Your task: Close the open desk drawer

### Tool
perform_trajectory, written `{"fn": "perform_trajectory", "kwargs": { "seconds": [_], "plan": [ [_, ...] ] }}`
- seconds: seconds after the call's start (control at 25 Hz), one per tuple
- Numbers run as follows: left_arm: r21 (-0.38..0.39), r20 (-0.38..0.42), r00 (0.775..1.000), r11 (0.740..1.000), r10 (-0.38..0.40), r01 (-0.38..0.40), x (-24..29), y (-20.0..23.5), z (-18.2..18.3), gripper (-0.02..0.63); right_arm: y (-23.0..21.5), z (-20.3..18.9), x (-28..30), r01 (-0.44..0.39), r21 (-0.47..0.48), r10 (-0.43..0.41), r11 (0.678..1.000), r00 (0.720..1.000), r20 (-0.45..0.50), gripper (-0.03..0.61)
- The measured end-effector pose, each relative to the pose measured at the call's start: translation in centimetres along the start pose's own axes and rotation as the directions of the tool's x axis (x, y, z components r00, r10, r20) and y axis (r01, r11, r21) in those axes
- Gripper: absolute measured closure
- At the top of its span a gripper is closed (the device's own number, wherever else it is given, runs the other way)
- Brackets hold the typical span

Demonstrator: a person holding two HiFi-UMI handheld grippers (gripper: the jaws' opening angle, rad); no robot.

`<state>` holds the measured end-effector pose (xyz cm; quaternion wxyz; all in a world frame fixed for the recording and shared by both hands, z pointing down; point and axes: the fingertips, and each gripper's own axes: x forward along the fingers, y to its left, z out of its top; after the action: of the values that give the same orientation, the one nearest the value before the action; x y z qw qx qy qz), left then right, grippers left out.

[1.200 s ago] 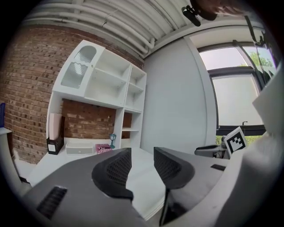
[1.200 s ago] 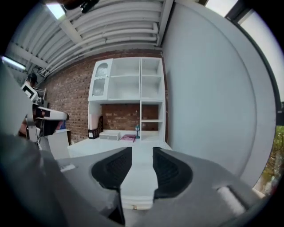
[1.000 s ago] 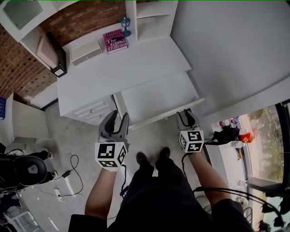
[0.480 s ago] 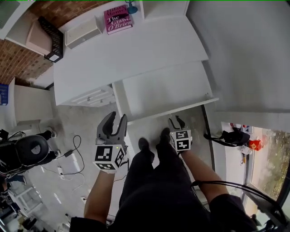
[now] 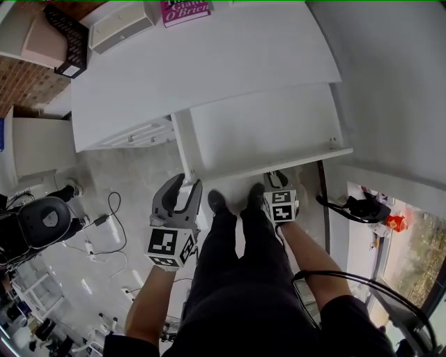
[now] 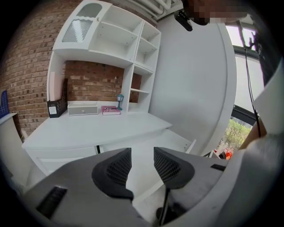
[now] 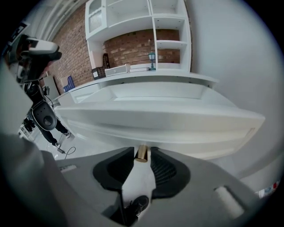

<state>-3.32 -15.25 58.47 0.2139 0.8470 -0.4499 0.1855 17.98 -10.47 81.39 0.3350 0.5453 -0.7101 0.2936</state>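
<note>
The white desk (image 5: pixel 202 70) has its wide centre drawer (image 5: pixel 293 162) pulled far out, and the drawer is empty inside. In the right gripper view the drawer front (image 7: pixel 159 122) fills the middle, with a small brass knob (image 7: pixel 142 153) hanging under it. My right gripper (image 7: pixel 142 156) sits just below that front edge with the knob between its closing jaws; a sliver of gap shows beside the knob. In the head view the right gripper (image 5: pixel 276 178) touches the drawer's near edge. My left gripper (image 5: pixel 182 188) hovers at the drawer's left corner, open and empty, aimed at the drawer (image 6: pixel 173 142).
A pink book (image 5: pixel 185 10), a white box (image 5: pixel 125 24) and a black basket (image 5: pixel 66 42) sit at the desk's back. A small drawer unit (image 5: pixel 139 132) stands under the desk's left side. Cables (image 5: pixel 104 223) lie on the floor, and the person's shoes (image 5: pixel 216 202) stand before the drawer.
Both grippers have sunk and come closer to the desk. The right gripper went from in front of the drawer to right under its front edge. The left stayed open by the left corner.
</note>
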Motion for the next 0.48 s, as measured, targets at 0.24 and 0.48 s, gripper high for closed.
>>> {"fn": "perform_trajectory", "kwargs": {
  "seconds": [0.24,0.48],
  "plan": [
    [-0.027,0.002,1.0,0.999,0.017,-0.017,-0.3,1.6,-0.5,0.459,0.2,0.4,0.9,0.017,0.038,-0.017,0.999,1.0,-0.008,0.486],
    [-0.035,0.021,0.999,0.999,0.033,-0.032,-1.1,3.4,-0.2,0.459,0.0,2.2,2.1,0.012,0.012,-0.012,1.0,1.0,-0.011,0.486]
  ]
}}
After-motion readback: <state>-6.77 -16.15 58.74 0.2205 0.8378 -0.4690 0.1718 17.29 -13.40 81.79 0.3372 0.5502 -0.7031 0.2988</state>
